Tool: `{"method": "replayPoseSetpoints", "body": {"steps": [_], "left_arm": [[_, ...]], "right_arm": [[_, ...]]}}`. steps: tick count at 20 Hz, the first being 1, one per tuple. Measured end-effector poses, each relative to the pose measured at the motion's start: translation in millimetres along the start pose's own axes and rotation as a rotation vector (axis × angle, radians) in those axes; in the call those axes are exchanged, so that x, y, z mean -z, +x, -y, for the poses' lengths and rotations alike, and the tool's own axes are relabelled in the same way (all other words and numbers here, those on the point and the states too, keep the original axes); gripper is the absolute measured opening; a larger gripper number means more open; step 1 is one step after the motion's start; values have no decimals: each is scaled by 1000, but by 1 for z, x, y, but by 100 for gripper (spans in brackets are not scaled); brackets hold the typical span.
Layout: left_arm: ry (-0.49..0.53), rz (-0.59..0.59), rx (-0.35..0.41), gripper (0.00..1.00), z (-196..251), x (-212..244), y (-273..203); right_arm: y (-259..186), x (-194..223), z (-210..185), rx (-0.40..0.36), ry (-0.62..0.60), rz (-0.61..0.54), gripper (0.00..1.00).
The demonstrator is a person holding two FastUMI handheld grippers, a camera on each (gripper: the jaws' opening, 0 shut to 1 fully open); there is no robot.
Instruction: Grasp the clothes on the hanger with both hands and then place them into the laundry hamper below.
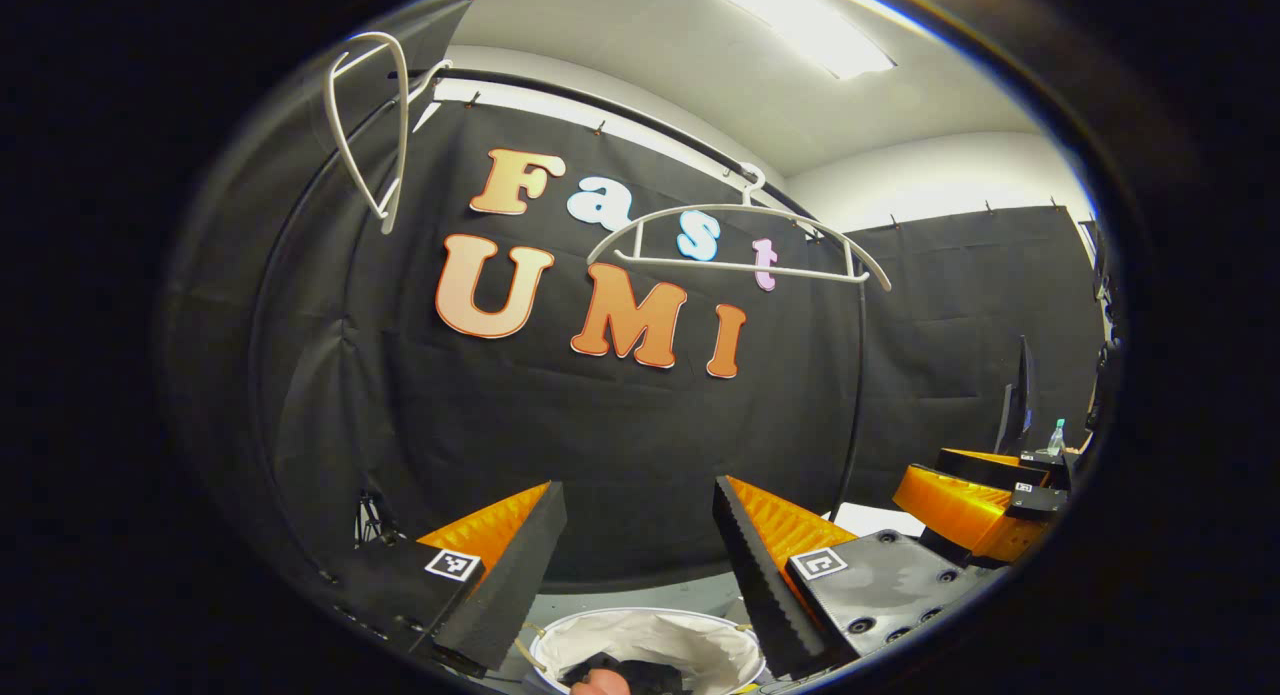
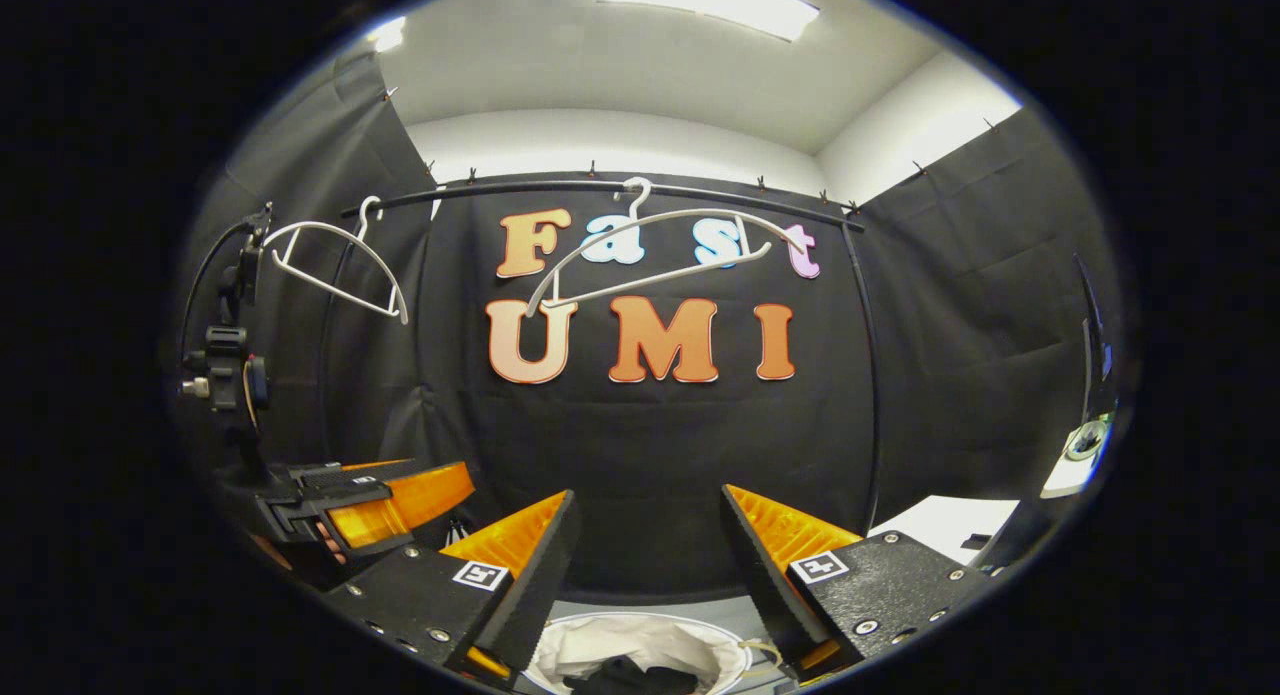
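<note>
Dark clothes (image 1: 630, 673) lie inside the white-lined laundry hamper (image 1: 690, 640), directly below both grippers. The left gripper (image 1: 640, 575) and right gripper (image 2: 645, 575) gape apart, empty. Above the hamper, a bare hanger (image 2: 660, 245) dangles; the left gripper view adds a bottle (image 1: 1056, 437).

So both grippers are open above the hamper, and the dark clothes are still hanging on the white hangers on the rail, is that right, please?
Not quite. Both grippers are open, left gripper and right gripper, above the hamper, but the two white hangers on the rail are bare. The dark clothes lie inside the hamper, as the right gripper view shows.
</note>
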State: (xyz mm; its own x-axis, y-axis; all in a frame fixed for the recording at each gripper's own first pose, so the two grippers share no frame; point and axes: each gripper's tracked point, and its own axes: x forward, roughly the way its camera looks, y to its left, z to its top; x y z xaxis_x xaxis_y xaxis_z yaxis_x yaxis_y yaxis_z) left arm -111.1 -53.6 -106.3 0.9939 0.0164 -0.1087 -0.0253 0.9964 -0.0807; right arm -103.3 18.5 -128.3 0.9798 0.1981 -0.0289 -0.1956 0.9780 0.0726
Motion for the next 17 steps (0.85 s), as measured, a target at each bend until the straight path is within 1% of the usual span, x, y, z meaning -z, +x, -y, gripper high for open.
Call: {"method": "replayPoseSetpoints", "body": {"steps": [1,2,5,6,7,8,9,10,11,13,15,16,17], "left_arm": [[-5,-11,0,100,0,3,2],[-14,-20,0,96,-1,4,4],[-9,-30,15,97,-1,4,4],[4,-25,11,100,-2,3,4],[19,-25,0,96,-3,2,3],[24,-26,-9,96,-5,2,2],[14,-32,-13,96,-5,2,0],[-6,-39,-10,100,-6,4,0],[-23,-47,-5,97,-10,6,0],[-35,-46,-4,97,-18,7,0],[-14,-44,-11,96,-23,8,0],[3,-45,-19,97,-26,9,1],[18,-44,-26,97,-28,9,1]], "right_arm": [[-3,0,-1,0,4,0,87],[-5,0,-4,-6,14,-2,87],[-7,4,-1,2,41,-9,87],[-8,6,0,4,47,-17,87],[-8,6,0,5,47,-19,87],[-7,7,1,12,43,-23,87],[-7,9,2,18,34,-30,87],[-7,11,4,23,27,-40,87],[-5,13,4,28,27,-46,87],[-3,14,0,25,39,-53,87],[-2,20,2,31,34,-66,87],[-2,23,4,38,28,-73,81],[0,25,4,41,26,-79,80]]}}
